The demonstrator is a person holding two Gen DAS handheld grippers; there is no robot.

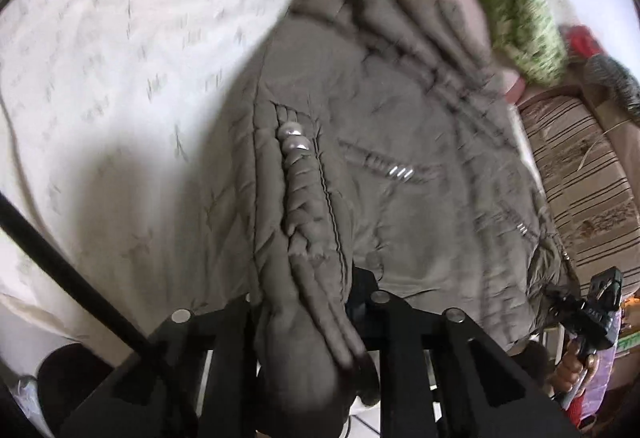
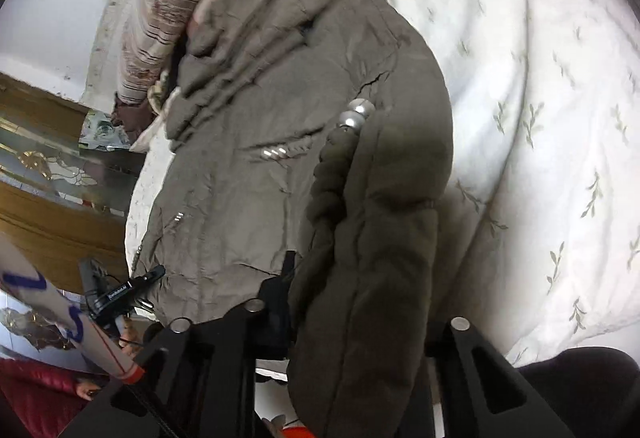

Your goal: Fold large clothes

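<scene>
An olive-grey padded jacket (image 1: pixel 400 126) lies spread on a white bedcover (image 1: pixel 120 78), blurred by motion. A ridge of its front edge, with two silver snaps (image 1: pixel 294 138), runs down into my left gripper (image 1: pixel 308 298), which is shut on that bunched fabric. In the right wrist view the same jacket (image 2: pixel 248 178) shows its snaps (image 2: pixel 354 114), and a thick fold hangs over my right gripper (image 2: pixel 352 286). That fold fills the gap; one black finger (image 2: pixel 280 278) presses it and the other is hidden beneath. The right gripper is shut on the fold.
Striped pillows (image 1: pixel 580 166) and a green fuzzy item (image 1: pixel 516 22) lie beyond the jacket. A black hand-held device (image 1: pixel 600 302) with a hand under it sits at the jacket's corner, also seen as the device (image 2: pixel 116 294). A wooden cabinet (image 2: pixel 52 206) stands beside the bed.
</scene>
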